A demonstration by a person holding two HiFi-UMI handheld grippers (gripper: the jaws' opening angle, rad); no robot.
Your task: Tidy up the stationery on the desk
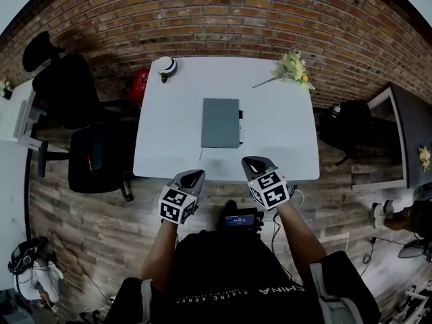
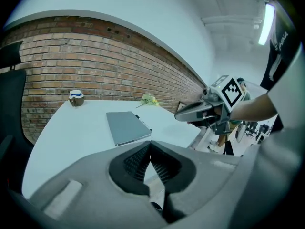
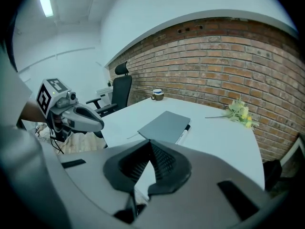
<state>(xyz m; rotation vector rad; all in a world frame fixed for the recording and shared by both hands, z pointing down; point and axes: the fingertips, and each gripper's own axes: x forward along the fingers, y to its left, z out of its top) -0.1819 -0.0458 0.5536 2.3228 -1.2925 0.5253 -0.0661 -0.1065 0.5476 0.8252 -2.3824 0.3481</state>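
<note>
— Dark shirt [image 1: 229,275] nearest, low in the head view; just beyond it, left gripper [image 1: 192,175] and right gripper [image 1: 255,161], both short of the near edge of the desk [image 1: 162,147]. Closed?

— Closed, both. Pads pressed together at the tips in each gripper view, nothing clamped between.

— And the stationery?

— Mid-desk: grey notebook [image 1: 220,122], shut and flat, with a black-capped pen [image 1: 240,127] snug along its right edge. Thin pale strand [image 1: 200,154] off the near-left corner, too fine to name. Small cup [image 1: 166,65] at the far left, sprig of yellow flowers [image 1: 291,67] at the far right.

— Tidy, or waiting to be tidied?

— Hard to say. Could pass for either: pen squared up beside the cover as a finished job, or simply lying loose with sorting due.

— Risks from here?

— Probably the pen first. Round, loose, resting against the cover: likely to roll right if nudged by a jaw tip or pinched off-centre. Then the notebook: flat on a smooth top, little to grip, so apt to slide rather than lift, shoving the pen along. Also, with tips shut as now, no grasp possible, only a push.
</note>
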